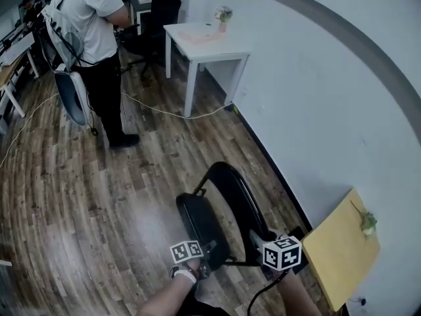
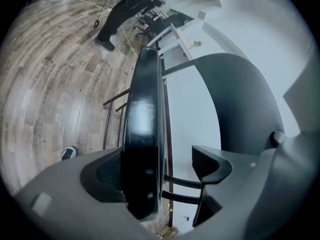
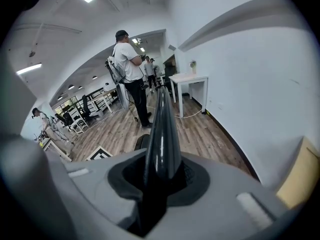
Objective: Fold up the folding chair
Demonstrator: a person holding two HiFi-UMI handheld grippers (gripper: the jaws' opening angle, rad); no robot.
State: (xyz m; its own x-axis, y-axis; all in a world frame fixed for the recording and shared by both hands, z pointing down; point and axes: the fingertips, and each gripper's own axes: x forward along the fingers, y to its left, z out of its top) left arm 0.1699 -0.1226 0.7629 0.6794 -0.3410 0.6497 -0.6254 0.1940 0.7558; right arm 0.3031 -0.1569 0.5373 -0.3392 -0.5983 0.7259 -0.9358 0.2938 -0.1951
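The black chair (image 1: 233,193) is at the bottom middle of the frame, on the wood floor (image 1: 99,196) by the white wall (image 1: 329,110). The right gripper (image 3: 160,176) squeezes the chair's back (image 3: 162,134). The left gripper (image 2: 160,169) has its jaws apart around the seat (image 2: 142,134), and only one jaw touches it.

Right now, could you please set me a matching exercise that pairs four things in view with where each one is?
Things:
1. chair seat
2. chair backrest
3. white table
4. tan board

Places:
A. far along the wall, with a small plant on it
B. clamped in the right tool
C. near right, beside the wall
D. between the left tool's parted jaws

Pairs: 1-D, 2-B, 3-A, 4-C.
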